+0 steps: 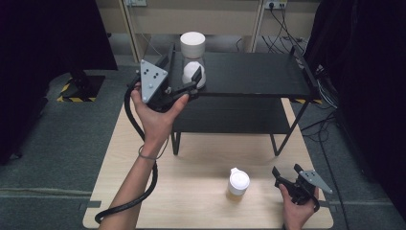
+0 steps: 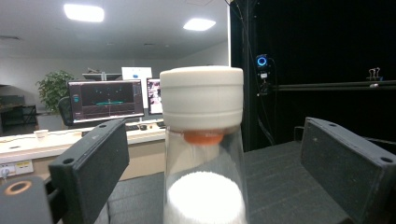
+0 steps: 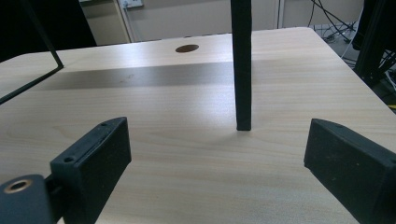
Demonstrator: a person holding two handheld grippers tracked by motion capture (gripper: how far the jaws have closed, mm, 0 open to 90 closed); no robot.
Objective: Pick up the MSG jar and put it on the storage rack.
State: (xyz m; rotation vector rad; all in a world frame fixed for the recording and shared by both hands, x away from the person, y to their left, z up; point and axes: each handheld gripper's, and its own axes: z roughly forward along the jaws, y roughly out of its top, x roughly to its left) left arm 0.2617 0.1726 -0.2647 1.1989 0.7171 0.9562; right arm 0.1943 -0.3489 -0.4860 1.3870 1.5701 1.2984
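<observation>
A clear jar [image 1: 193, 60] with a white lid stands at the left edge of the black shelf's [image 1: 258, 76] top; the left gripper [image 1: 184, 82] straddles it, jaws spread, not yet closed. Likely a grasp is starting; next, squeeze squarely below the lid. The right gripper [image 1: 286, 173] rests released at the table's [image 1: 201, 163] near right corner, beside a small bottle [image 1: 238, 182].

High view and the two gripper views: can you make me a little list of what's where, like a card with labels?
table: pale wooden table
rack: black two-level shelf standing on the table
top shelf: two clear bottles with white caps, one behind, one in front
left gripper: raised to the top shelf, fingers open either side of the front bottle, not touching
table front: small white-capped bottle, upright
right gripper: open, low over the table, facing a shelf leg
</observation>
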